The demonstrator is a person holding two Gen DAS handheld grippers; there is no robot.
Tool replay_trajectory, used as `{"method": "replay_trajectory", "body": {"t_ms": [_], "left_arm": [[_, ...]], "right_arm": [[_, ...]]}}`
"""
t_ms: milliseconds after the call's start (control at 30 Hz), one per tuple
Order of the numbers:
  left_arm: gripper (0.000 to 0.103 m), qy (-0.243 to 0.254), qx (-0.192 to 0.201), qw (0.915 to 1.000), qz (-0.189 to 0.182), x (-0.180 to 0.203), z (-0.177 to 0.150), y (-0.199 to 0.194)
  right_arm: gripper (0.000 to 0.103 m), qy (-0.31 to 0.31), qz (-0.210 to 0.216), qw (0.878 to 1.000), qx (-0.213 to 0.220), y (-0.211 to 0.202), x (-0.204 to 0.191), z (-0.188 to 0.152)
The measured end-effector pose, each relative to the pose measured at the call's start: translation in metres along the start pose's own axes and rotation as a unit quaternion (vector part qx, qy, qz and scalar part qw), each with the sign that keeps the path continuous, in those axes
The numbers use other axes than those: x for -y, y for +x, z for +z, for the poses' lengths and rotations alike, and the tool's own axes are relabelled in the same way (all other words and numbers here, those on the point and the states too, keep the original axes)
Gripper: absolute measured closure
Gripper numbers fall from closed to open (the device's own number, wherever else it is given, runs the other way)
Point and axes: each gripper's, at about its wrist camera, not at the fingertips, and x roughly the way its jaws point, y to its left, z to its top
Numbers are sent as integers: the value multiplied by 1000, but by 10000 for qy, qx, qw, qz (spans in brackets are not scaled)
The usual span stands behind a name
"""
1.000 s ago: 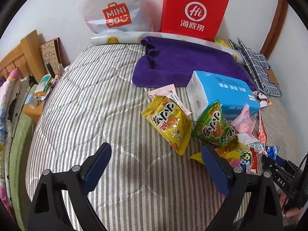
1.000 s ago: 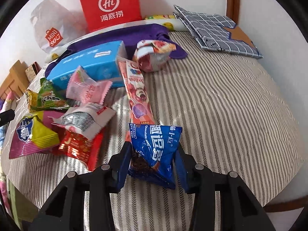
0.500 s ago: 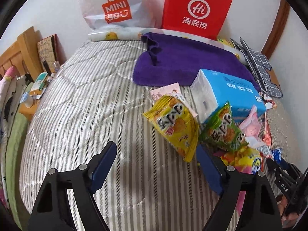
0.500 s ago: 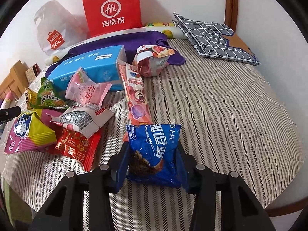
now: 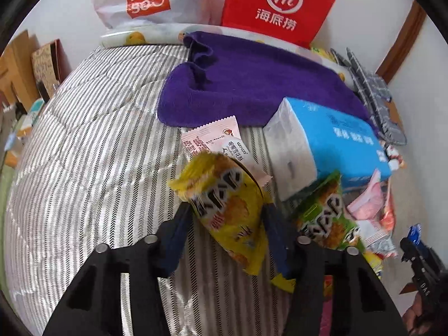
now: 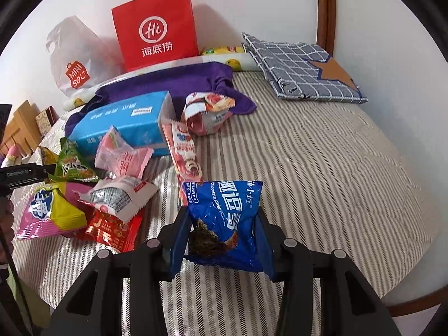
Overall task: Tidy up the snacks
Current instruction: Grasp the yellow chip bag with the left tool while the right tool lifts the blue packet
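While your left gripper point(image 5: 228, 218) clamps the yellow snack bag point(image 5: 226, 210) above the bed point(image 5: 84, 154) and your right gripper point(image 6: 222, 232) pinches the blue cookie bag point(image 6: 226, 218), both look light, crinkly, crushable; grip the edges.

White wall point(image 6: 252, 5), brown wooden door frame point(image 6: 324, 8), striped quilted bed point(image 6: 322, 168), wooden headboard point(image 5: 16, 67)
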Motion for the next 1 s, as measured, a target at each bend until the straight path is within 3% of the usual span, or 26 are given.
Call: {"method": "replay_trajectory", "body": {"t_ms": [200, 467, 533, 567, 600, 667, 700, 800, 900, 1000], "left_arm": [[78, 76, 213, 9997, -120, -6, -2, -19], [83, 46, 227, 9991, -365, -16, -6, -32], [82, 72, 203, 9989, -408, -17, -6, -30], [75, 72, 186, 9990, -405, -17, -5, -28], [61, 69, 146, 9991, -398, -17, -5, -26], [42, 84, 109, 9994, -323, -15, -4, -22], [39, 117, 146, 9995, -261, -13, -3, -19], [39, 235, 166, 9996, 45, -7, 1, -8], [39, 187, 91, 9998, 32, -5, 4, 2], [56, 111, 149, 9998, 21, -6, 4, 5]], "right_arm": [[61, -73, 54, 10000, 36, -3, -7, 5], [61, -141, 4, 9999, 8, 4, -18, 12], [61, -143, 46, 9999, 3, 5, -20, 13], [61, -140, 54, 9999, 2, 5, -21, 13], [61, -137, 66, 9999, 1, 5, -21, 13], [61, -134, 90, 9999, -7, 6, -21, 13], [61, -132, 90, 9999, -13, 6, -21, 14], [61, -149, 87, 9999, -9, 6, -22, 14], [61, -186, 78, 9998, -16, 7, -23, 13], [61, -207, 57, 9998, -21, 7, -23, 14]]}}
